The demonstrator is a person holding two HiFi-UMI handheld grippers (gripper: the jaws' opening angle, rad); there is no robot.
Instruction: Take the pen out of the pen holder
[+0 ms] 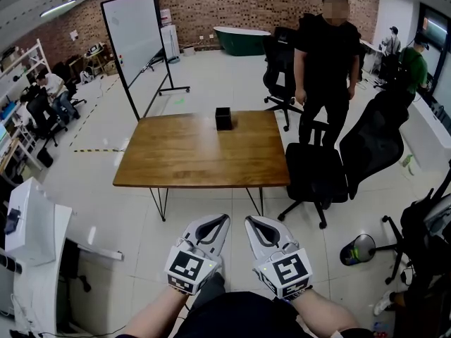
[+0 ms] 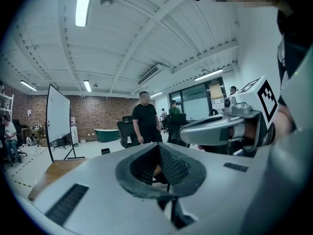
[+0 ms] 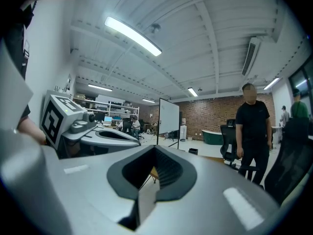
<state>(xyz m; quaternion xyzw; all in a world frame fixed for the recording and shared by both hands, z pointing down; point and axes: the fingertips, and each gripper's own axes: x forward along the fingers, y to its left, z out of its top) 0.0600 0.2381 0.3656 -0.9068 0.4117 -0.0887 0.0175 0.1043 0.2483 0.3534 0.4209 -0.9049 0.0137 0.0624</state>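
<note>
A small black pen holder stands near the far edge of the wooden table; it is too small to tell whether a pen is in it. It shows as a dark speck in the left gripper view and the right gripper view. My left gripper and right gripper hang side by side over the floor, well short of the table's near edge. Both are shut with nothing between their jaws. The jaws point nearly level toward the table.
A person in black stands at the table's far right corner. Black office chairs crowd the right side. A whiteboard on wheels stands at the back left, and a white desk is at my left.
</note>
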